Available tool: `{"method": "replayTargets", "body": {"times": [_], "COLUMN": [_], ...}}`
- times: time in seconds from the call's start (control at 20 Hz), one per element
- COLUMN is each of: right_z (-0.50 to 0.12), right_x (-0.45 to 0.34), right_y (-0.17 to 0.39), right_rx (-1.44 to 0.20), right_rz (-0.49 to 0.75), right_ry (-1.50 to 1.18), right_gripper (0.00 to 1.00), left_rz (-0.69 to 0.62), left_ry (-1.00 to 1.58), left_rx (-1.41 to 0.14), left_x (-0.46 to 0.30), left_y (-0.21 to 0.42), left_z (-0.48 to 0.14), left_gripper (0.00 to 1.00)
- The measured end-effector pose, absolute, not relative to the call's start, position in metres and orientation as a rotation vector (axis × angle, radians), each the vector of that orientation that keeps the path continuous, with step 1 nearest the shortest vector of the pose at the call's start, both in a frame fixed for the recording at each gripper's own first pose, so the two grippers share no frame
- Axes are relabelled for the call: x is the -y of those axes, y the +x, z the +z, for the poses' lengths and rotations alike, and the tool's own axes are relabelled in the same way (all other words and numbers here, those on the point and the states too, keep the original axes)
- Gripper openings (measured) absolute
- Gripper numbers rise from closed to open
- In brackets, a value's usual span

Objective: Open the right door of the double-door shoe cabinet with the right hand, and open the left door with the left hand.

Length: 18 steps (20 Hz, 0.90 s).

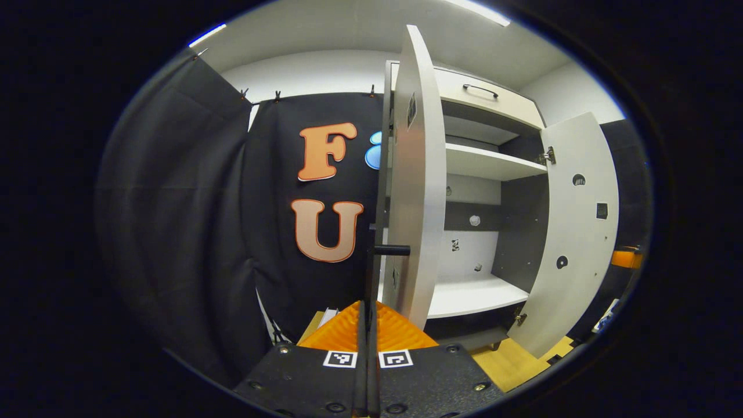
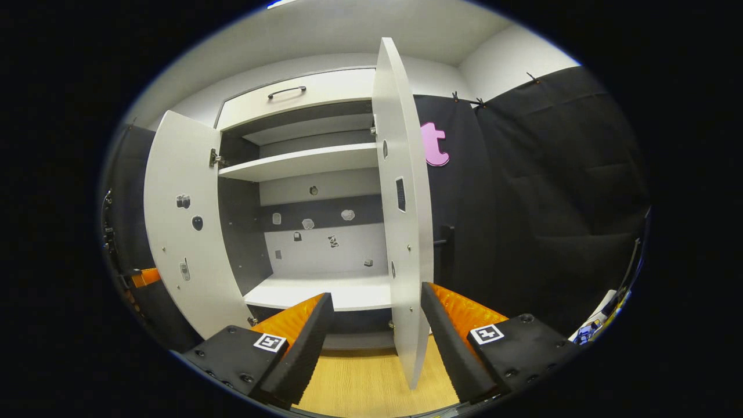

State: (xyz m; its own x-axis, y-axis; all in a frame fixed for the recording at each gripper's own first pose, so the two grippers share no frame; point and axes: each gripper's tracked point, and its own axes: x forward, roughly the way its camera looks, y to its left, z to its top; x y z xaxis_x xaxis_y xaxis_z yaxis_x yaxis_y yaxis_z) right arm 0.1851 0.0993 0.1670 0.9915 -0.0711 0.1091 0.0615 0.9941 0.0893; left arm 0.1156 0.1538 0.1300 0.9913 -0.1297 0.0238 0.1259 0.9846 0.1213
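staged recording booth, black cloth walls, white shoe cabinet, wood floor

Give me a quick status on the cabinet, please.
Left gripper shut, right gripper open astride right door. Left door open too. Nothing blocking.

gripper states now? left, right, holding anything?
Left tongs: shut, nothing visibly between the fingers, just short of the left door.
Right tongs: open, straddling the right door edge, not clamping it.

Both doors stand swung out before the shoe cabinet, left door and right door flanking its shelves.
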Motion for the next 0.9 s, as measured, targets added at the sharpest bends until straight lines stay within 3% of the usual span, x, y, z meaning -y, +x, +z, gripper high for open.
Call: {"method": "replayTargets", "body": {"times": [0.5, 0.6, 0.65, 0.75, 0.8, 0.85, 0.9], "right_z": [0.17, 0.171, 0.171, 0.172, 0.172, 0.172, 0.173], "right_x": [-0.085, -0.082, -0.081, -0.079, -0.078, -0.077, -0.077], "right_y": [0.182, 0.182, 0.181, 0.181, 0.181, 0.18, 0.18], "right_rx": [0.121, 0.126, 0.127, 0.127, 0.127, 0.129, 0.132], "right_rz": [-0.093, -0.098, -0.1, -0.099, -0.099, -0.099, -0.099], "right_ry": [0.067, 0.062, 0.061, 0.056, 0.053, 0.05, 0.048], "right_gripper": [0.91, 0.91, 0.99, 0.99, 0.99, 0.99, 0.99], "left_rz": [-0.127, -0.123, -0.123, -0.116, -0.111, -0.112, -0.117], "left_ry": [0.128, 0.129, 0.133, 0.147, 0.149, 0.145, 0.135], "left_rx": [0.055, 0.064, 0.069, 0.082, 0.092, 0.099, 0.099], "left_x": [-0.126, -0.118, -0.114, -0.106, -0.104, -0.101, -0.096], "left_y": [0.071, 0.064, 0.061, 0.052, 0.049, 0.047, 0.046], "left_z": [0.157, 0.161, 0.163, 0.169, 0.172, 0.174, 0.174], "left_gripper": [0.0, 0.04, 0.1, 0.17, 0.12, 0.2, 0.18]}}
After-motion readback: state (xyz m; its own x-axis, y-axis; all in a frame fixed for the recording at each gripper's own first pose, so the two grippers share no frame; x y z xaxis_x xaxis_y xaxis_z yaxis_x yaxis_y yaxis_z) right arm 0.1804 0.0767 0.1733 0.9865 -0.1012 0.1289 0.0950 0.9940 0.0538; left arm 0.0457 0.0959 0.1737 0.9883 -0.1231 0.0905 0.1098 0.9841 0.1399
